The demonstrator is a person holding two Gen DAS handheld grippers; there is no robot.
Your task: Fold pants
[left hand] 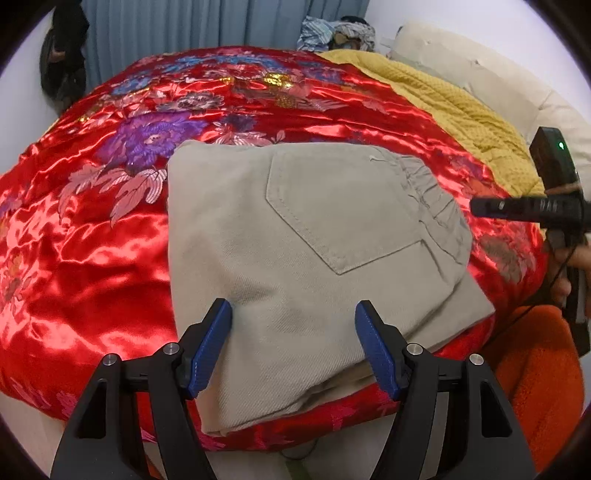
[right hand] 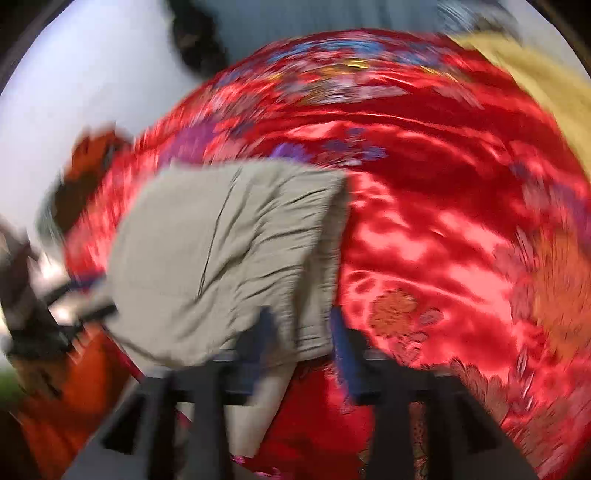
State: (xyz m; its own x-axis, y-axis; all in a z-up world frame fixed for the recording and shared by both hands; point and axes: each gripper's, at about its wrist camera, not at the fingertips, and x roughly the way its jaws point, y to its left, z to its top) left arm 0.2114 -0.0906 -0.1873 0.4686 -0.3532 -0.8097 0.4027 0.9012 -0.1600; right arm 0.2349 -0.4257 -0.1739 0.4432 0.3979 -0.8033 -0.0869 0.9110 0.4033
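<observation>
The beige pants [left hand: 314,258] lie folded into a compact rectangle on the red floral bedspread [left hand: 92,258], back pocket up, waistband to the right. My left gripper [left hand: 293,321] is open, its blue pads either side of the pants' near edge, holding nothing. The right wrist view is heavily blurred by motion; there the pants [right hand: 221,258] lie left of centre. My right gripper [right hand: 301,332] has its blue fingers apart around the waistband corner of the pants. Whether it touches the cloth is unclear. The right gripper also shows at the right edge of the left wrist view [left hand: 476,207].
A yellow knit blanket [left hand: 461,110] and a cream headboard [left hand: 498,81] lie at the far right. Grey-blue curtains [left hand: 184,29] hang behind the bed. A dark bag [left hand: 62,55] hangs at the far left. An orange fuzzy sleeve [left hand: 535,369] is near right.
</observation>
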